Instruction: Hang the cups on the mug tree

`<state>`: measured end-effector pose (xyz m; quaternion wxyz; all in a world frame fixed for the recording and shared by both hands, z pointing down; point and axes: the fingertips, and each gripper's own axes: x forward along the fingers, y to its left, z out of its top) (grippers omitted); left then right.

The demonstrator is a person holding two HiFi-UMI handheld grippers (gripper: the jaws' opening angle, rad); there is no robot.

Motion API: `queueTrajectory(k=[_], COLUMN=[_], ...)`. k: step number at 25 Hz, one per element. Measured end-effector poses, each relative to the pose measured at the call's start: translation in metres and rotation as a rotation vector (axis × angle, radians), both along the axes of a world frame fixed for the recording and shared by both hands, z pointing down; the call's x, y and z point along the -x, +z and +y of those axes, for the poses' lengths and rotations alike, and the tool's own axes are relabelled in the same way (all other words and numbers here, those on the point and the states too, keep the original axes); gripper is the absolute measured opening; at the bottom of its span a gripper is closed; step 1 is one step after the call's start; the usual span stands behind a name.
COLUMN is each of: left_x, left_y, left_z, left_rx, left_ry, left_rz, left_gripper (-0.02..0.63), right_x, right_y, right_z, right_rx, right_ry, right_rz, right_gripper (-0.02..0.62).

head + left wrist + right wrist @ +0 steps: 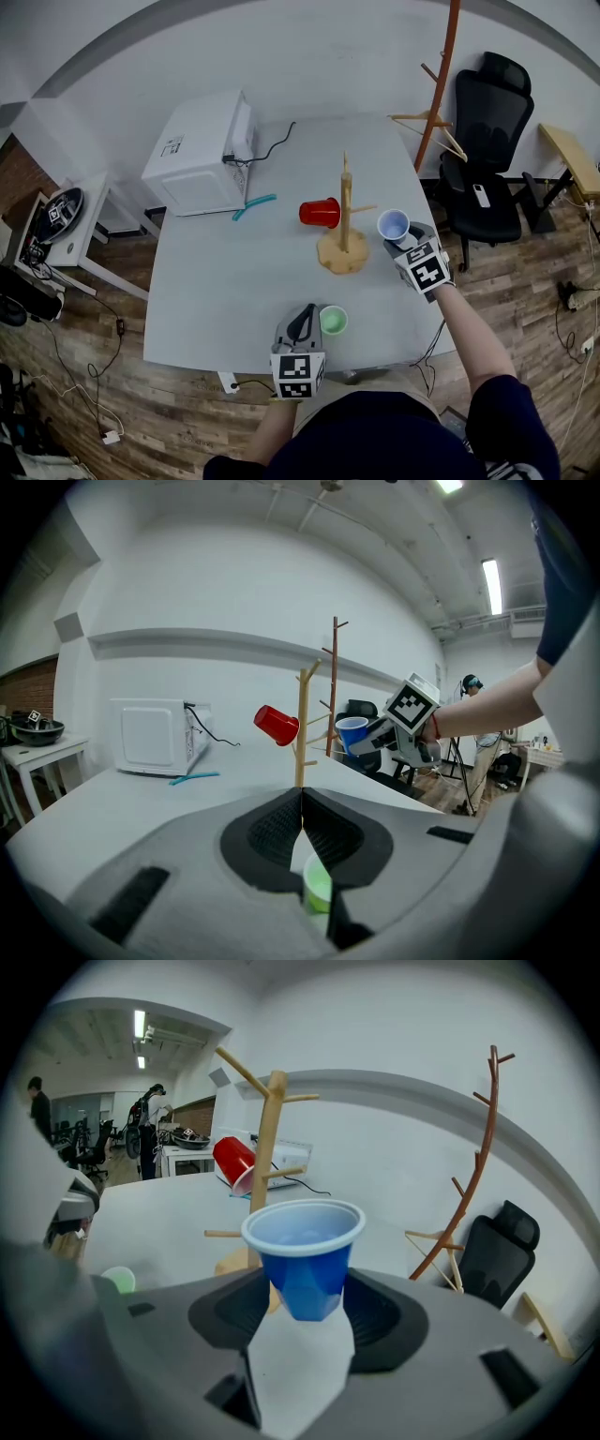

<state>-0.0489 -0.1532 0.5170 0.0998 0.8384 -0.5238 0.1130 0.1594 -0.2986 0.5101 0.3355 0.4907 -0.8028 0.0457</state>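
Wooden and pale, the mug tree (344,230) stands on the grey counter (216,281), a little right of the middle. A red cup (320,213) hangs on a peg on the tree's left side. It is tipped over sideways.

The right hand-held gripper (403,240) has its jaws closed on the blue cup (393,225). The bottom part of the cup sits between the two jaws, and its mouth points up. The cup is up in the air, just to the right of the mug tree and close to a peg on that side.

The left hand-held gripper (301,317) is at the near edge of the counter. Its jaw tips are pressed together, and nothing is between them. The green cup (333,321) stands on the counter just to the right of this gripper, with its mouth up. In the left gripper view, a bit of the green cup shows low down, through the gap behind the tips.

A white microwave (202,155) sits at the far left of the counter, and a black cord (272,142) trails from it. A blue-green stick (253,204) lies just in front of the microwave. Past the right side of the counter, a black chair (487,150) and a red-brown coat stand (441,84) are on the wooden floor (94,375).
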Motion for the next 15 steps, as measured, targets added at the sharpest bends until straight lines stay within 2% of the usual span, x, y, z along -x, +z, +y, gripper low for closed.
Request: queueTrajectory(k=[9, 15], left_x=[0.004, 0.006], left_y=[0.001, 0.002], left_z=[0.003, 0.003], left_rx=[0.006, 0.012], left_ry=[0.002, 0.006], left_rz=[-0.01, -0.021], left_gripper=[0.02, 0.02], right_x=[0.002, 0.006], right_y=[-0.009, -0.016], right_z=[-0.015, -0.02], right_rx=[0.0, 0.002], right_ry=[-0.048, -0.065], right_rz=[0.115, 0.154], right_gripper=[0.259, 0.259])
